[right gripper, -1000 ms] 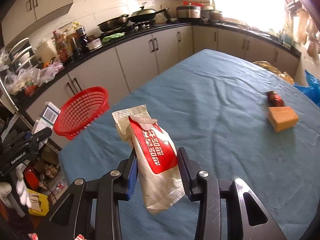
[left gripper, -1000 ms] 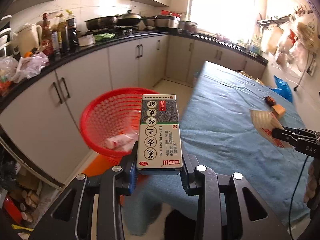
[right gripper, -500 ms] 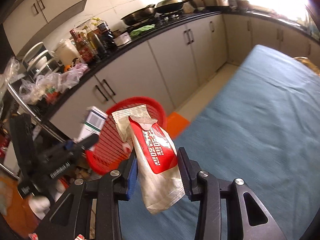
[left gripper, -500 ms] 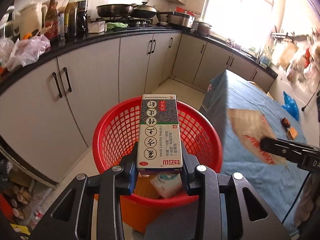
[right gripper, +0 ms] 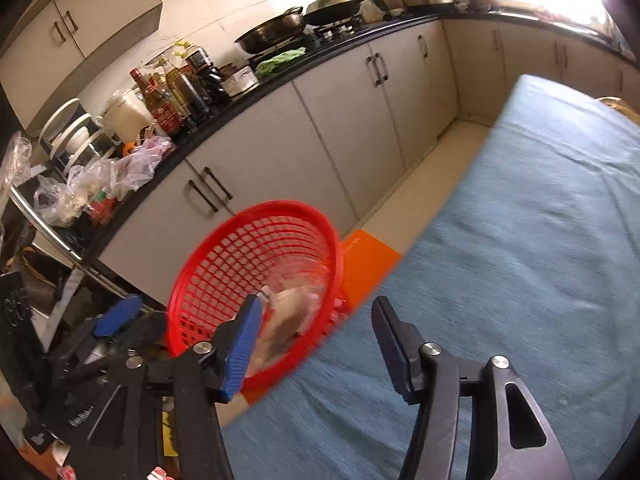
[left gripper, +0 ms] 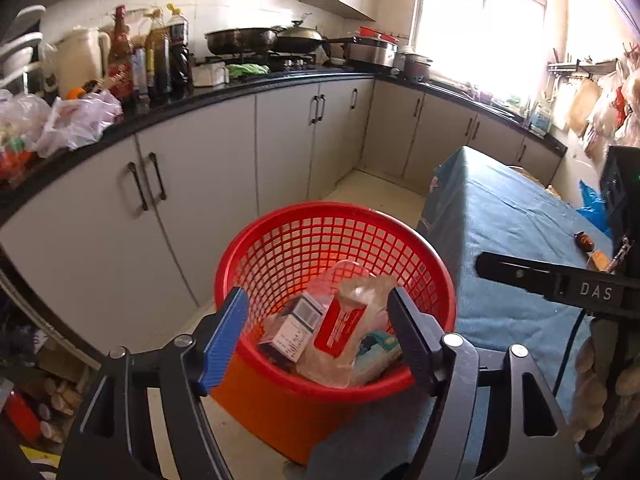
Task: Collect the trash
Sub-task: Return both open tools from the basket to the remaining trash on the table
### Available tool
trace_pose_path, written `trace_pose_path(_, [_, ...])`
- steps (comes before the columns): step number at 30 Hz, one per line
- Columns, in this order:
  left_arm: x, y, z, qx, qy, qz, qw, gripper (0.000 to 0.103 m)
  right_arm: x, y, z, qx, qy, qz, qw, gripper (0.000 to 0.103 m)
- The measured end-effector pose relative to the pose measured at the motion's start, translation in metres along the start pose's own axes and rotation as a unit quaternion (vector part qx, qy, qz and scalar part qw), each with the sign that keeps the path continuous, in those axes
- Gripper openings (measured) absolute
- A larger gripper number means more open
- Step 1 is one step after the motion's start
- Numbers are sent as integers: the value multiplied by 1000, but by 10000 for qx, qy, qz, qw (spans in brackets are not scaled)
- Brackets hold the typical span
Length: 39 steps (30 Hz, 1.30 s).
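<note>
The red mesh basket [left gripper: 280,240] stands on the floor beside the blue-clothed table [left gripper: 500,216]. Inside it lie the medicine box [left gripper: 294,330] and the red-and-white snack packet [left gripper: 340,328], among other wrappers. My left gripper [left gripper: 316,324] hovers over the basket, its jaws opening with nothing pressed between them. My right gripper [right gripper: 316,328] is above the table's corner next to the basket [right gripper: 224,276], its jaws opening too; the blurred packet [right gripper: 288,312] drops away inside the rim. A small brown wrapper [left gripper: 583,239] and an orange block [left gripper: 600,258] remain on the table.
Grey cabinets [left gripper: 200,184] under a black counter run behind the basket, crowded with bottles [left gripper: 160,56], plastic bags [left gripper: 76,120] and pans [left gripper: 256,40]. An orange base [right gripper: 364,256] sits under the basket. Clutter fills the floor at lower left [left gripper: 36,408].
Both grippers swung from the table over to the basket, then opened. The medicine box left my left jaws and the snack packet left my right jaws; both fell into the basket.
</note>
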<state>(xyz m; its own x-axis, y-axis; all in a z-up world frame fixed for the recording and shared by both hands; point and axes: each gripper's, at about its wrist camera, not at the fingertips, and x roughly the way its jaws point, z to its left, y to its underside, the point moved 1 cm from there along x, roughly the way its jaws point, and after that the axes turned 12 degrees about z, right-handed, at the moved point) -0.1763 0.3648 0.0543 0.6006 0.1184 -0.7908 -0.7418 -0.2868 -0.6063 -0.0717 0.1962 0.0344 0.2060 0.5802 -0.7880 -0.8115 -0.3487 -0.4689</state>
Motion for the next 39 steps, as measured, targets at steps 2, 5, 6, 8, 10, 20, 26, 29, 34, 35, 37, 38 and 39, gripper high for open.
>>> trace_pose_path(2, [-6,6,-3,-14,-170,-50,9998,77,-9,7,-8,35,138,-44,9999,66])
trace_pose_path(5, [-14,16,-11,30,-437,-74,9990,78,-22,19,-19,105,228,-85,9996,68])
trace_pose_path(6, [-16,19,-14,54,-509,-75,9987,78,-25,23,-22,123,287,-91,9995,68])
trace_pose_path(8, [-20,24,-20,98,-663,-96,9977,78,-31,30,-26,139,353,-107,9992,69])
trace_pose_path(10, [-25,30,-29,159,-800,-115,9966,78,-37,39,-31,151,415,-120,9990,69])
trace_pose_path(20, [-36,51,-73,643,-1022,-108,9926,78,-68,75,-54,272,625,-275,9973,73])
trace_pose_path(26, [-38,57,-97,876,-1004,-56,9911,78,-88,94,-72,351,777,-382,9956,75])
trace_pose_path(29, [-38,60,-108,1000,-997,-47,9900,79,-95,100,-83,444,808,-407,9949,76])
trace_pose_path(34, [-37,63,-126,1129,-842,52,9900,79,-104,109,-108,640,897,-429,9930,77])
trace_pose_path(35, [-35,64,-131,1150,-726,106,9907,79,-106,111,-114,685,913,-433,9925,77])
trace_pose_path(37, [-32,64,-137,1195,-521,198,9913,79,-112,116,-130,829,968,-438,9909,78])
trace_pose_path(38, [-30,65,-143,1236,-376,262,9913,79,-114,117,-134,881,1003,-439,9901,78])
trace_pose_path(39, [-28,65,-149,1285,-243,322,9909,79,-118,120,-146,983,1076,-443,9883,78])
